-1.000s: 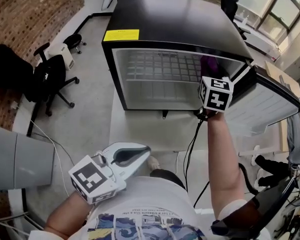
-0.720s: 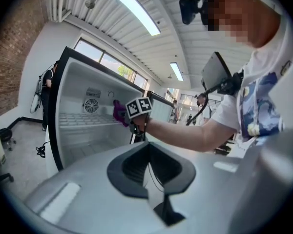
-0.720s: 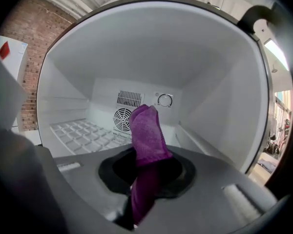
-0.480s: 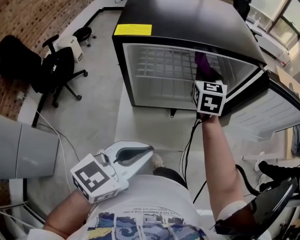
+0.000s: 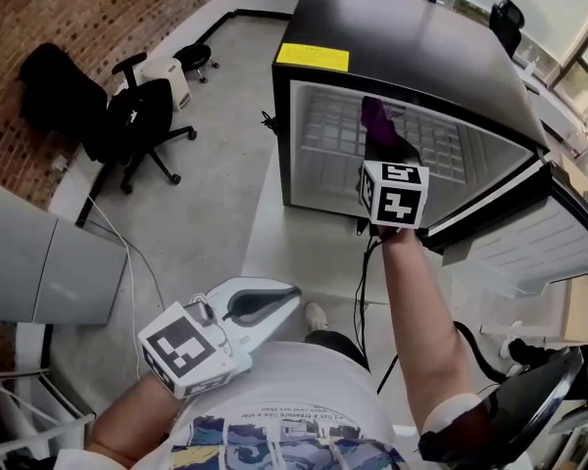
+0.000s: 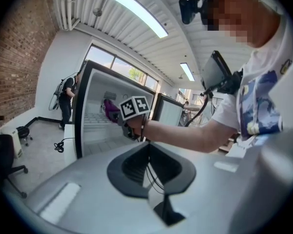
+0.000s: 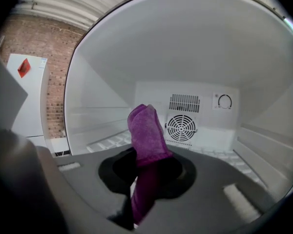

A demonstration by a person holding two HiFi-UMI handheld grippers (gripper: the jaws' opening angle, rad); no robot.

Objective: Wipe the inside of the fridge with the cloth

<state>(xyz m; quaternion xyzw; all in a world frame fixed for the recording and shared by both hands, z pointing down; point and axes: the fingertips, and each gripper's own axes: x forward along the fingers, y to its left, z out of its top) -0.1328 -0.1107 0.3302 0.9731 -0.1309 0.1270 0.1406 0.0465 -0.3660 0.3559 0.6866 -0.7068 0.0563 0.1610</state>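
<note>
While right gripper (image 5: pixel 381 153) sits at mouth of open mini fridge (image 5: pixel 402 37), jaws clamped on purple cloth (image 7: pixel 146 133). Cloth stands upright above jaws, inside the opening, over wire shelf (image 5: pixel 328 125). Fan grille (image 7: pixel 180 127) and thermostat dial (image 7: pixel 224 101) on back wall beyond cloth. Fridge door (image 5: pixel 529 238) swung open at right. Left gripper (image 5: pixel 267 306) held low by torso, well apart from fridge, jaws together, nothing between.

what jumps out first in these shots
The fuzzy purple cloth, pinched in the right gripper, pokes into the open black mini fridge with its white interior. The left gripper hangs shut and empty near the person's chest.
</note>
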